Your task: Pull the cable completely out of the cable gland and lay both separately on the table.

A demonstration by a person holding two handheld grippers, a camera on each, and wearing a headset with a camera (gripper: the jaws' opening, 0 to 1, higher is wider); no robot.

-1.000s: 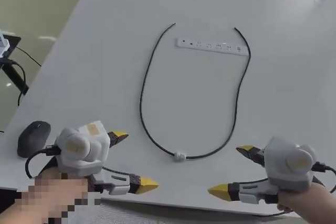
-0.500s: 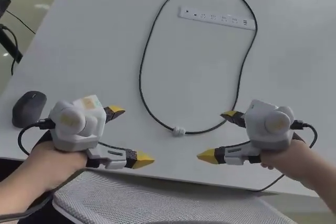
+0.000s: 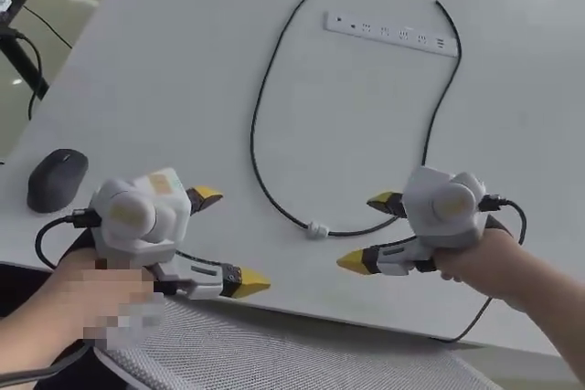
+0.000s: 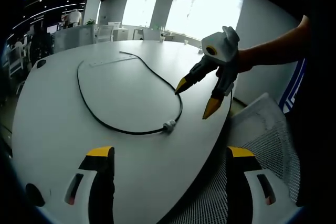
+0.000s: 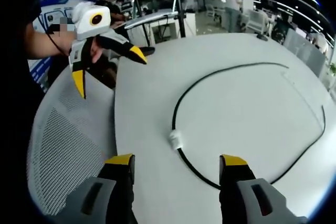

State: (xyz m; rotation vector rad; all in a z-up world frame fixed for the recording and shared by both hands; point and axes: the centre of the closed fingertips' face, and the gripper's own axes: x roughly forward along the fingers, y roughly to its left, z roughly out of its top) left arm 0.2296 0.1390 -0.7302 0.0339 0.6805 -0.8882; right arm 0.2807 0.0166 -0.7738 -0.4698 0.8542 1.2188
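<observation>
Cable: a thin black cable [image 3: 252,143] lies in an open U-shaped loop on the white worktop [image 3: 164,89], with both ends pointing away toward a white power strip [image 3: 391,33].
Gland: a small white cable gland [image 3: 315,229] sits threaded on the cable at the bottom of the loop, near the worktop's front edge.
Left gripper [image 3: 228,239]: jaws spread wide and holding nothing, it hovers by the front edge, left of the gland and apart from the cable.
Right gripper [image 3: 367,230]: jaws parted and empty, it hangs just right of the gland. Its upper tip lies over the cable's line, and I cannot tell whether they touch.
Why so placed: one gripper flanks the gland on each side, probably so that one can pin the gland while the other draws the cable.
Stage: nothing is grasped and the cable is still through the gland.
Next need: close on the gland and take the cable just beside it.
Risk: a loose gland may slide along with the cable.
Nearby: a black computer mouse [image 3: 57,178] sits well to the left, and a grey mesh chair back [image 3: 228,344] stands below the edge.
</observation>
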